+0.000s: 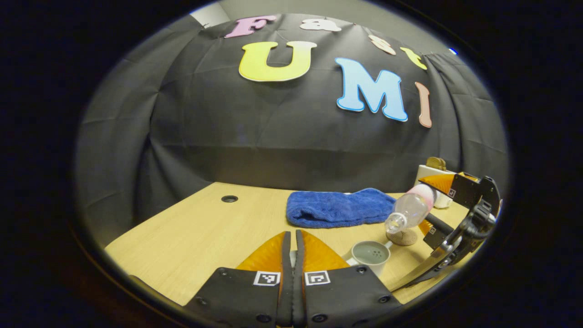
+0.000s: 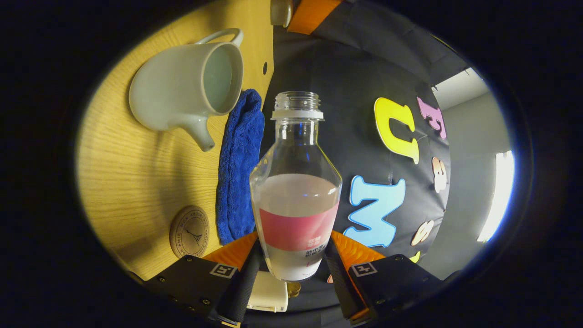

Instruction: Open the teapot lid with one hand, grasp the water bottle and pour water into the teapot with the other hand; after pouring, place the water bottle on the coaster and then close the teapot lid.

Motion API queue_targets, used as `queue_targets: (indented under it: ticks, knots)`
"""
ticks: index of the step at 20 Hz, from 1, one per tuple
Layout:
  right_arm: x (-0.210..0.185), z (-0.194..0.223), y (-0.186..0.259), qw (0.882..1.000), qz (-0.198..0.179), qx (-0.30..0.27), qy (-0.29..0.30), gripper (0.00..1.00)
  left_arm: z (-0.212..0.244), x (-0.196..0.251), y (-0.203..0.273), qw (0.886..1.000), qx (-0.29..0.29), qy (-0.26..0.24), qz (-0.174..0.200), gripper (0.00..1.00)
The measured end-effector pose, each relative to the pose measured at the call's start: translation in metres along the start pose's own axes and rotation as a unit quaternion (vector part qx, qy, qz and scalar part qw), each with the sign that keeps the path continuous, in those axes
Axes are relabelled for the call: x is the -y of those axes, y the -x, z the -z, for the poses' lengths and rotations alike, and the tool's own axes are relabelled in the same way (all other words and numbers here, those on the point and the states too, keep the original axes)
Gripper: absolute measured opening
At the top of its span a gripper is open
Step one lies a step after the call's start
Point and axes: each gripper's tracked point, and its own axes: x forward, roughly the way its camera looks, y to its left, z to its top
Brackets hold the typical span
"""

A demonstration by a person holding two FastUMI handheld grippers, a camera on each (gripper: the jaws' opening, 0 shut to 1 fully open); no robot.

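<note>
An uncapped clear water bottle [image 2: 296, 191] with a red label band sits between the fingers of my right gripper [image 2: 291, 246], which is shut on its lower body. In the left gripper view the bottle [image 1: 410, 209] is tilted, mouth down-left, just above the open pale teapot [image 1: 371, 255], with the right gripper [image 1: 448, 205] behind it. No stream of water can be made out. The teapot [image 2: 186, 86] stands lidless on the table. My left gripper [image 1: 293, 237] is shut, its fingers pressed close; the pale lid [image 2: 281, 11] shows at one finger, mostly hidden. A round coaster [image 1: 402, 237] lies bare behind the teapot.
A folded blue towel [image 1: 337, 207] lies along the back of the wooden table [image 1: 191, 237], beside the coaster [image 2: 189, 231]. A white box [image 1: 432, 175] with a gold piece on top stands at the far right. A cable hole [image 1: 229, 198] is at the table's back left.
</note>
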Motion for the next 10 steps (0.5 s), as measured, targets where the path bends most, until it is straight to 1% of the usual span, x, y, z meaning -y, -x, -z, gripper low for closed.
queue_targets:
  ticks: [3, 10]
  knots:
    - [0.0012, -0.0032, -0.0017, 0.999, 0.014, 0.011, 0.027, 0.76, 0.0, 0.0007, -0.0005, 1.0, -0.001, 0.0, 0.001, 0.06]
    - [0.0044, -0.0022, -0.005, 0.998, 0.034, 0.02, 0.048, 0.76, 0.0019, 0.002, -0.0004, 1.0, -0.004, 0.0, 0.004, 0.05]
